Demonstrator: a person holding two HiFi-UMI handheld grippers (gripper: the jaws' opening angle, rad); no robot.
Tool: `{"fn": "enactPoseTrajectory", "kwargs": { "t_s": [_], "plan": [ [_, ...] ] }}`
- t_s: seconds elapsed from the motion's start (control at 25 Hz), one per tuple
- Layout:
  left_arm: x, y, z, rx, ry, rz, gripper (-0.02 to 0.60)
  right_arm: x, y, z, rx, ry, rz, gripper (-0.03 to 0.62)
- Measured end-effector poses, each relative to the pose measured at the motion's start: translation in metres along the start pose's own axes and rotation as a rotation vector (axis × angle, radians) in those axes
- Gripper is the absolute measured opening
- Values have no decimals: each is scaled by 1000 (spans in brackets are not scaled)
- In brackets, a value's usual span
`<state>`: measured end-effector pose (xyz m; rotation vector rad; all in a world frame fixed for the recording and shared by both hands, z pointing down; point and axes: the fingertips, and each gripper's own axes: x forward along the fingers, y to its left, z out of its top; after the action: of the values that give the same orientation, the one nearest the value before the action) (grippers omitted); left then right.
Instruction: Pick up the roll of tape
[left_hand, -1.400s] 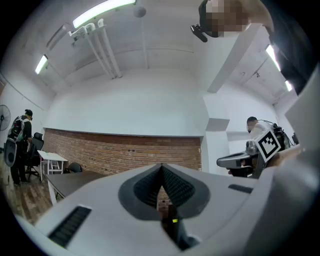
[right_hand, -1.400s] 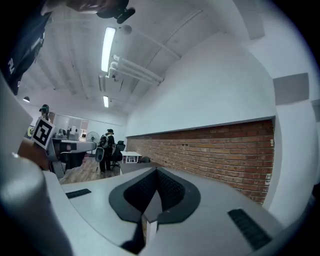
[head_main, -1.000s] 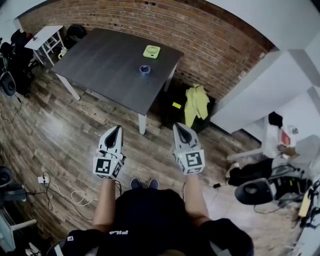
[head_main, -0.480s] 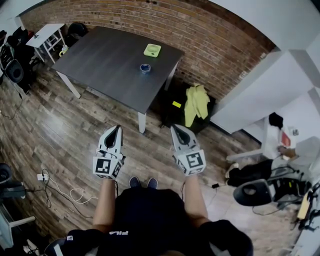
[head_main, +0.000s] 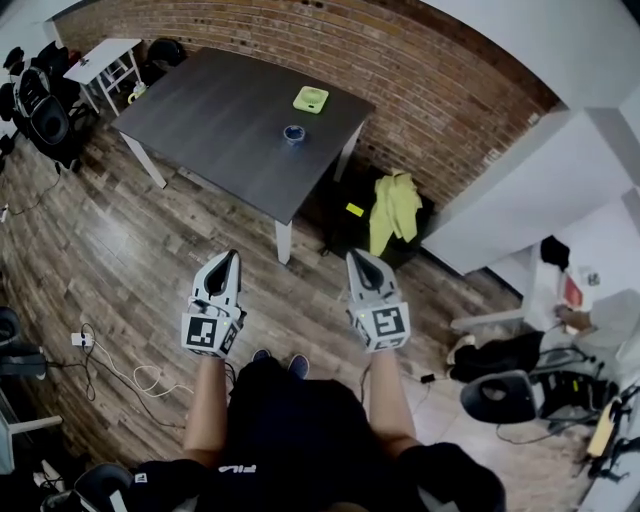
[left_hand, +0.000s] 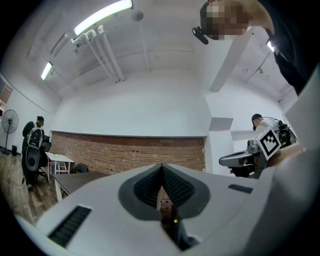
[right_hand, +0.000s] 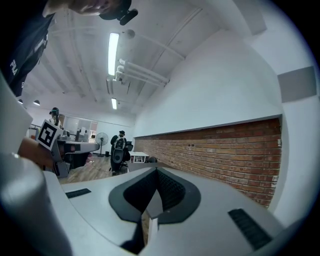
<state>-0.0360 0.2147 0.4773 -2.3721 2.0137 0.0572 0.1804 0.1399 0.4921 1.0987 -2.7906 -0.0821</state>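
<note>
You held your left tongs (head_main: 231, 258) and your right tongs (head_main: 357, 258) side by side in front of your body, apart from each other, above the wooden floor (head_main: 120, 250). Both pointed toward the bench (head_main: 215, 110). On each, the jaws were pressed together, pad against pad. The roll of tape (head_main: 293, 133), blue, lay flat on the dark bench, toward its right side and well apart from both tongs. A light green object (head_main: 310, 99) sat near the tape, closer to the brick wall (head_main: 400, 70). A yellow-green cloth (head_main: 393, 205) hung over something dark just past the bench's right end.
</note>
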Motion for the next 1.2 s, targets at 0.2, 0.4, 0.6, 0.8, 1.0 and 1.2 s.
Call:
{"fn": "enactPoseTrajectory", "kwargs": {
  "t_s": [0.2, 0.4, 0.6, 0.8, 1.0, 1.2],
  "plan": [
    [-3, -1, 3, 17, 4, 32, 6, 2, -11, -4, 29, -30, -15, 6],
    [9, 0, 1, 15, -4, 28, 6, 14, -18, -9, 28, -15, -19, 6],
    [31, 13, -4, 9, -15, 14, 5, 35, -28, -9, 23, -25, -25, 6],
    [60, 29, -9, 0, -17, -2, 6, 62, -44, -5, 19, -35, -37, 6],
    [88, 53, -13, -16, -13, -4, 6, 98, -53, -2, -9, -39, -30, 6],
    [111, 75, -18, -18, -12, -8, 6, 131, -57, 0, 9, -15, -16, 6]
  ]
}}
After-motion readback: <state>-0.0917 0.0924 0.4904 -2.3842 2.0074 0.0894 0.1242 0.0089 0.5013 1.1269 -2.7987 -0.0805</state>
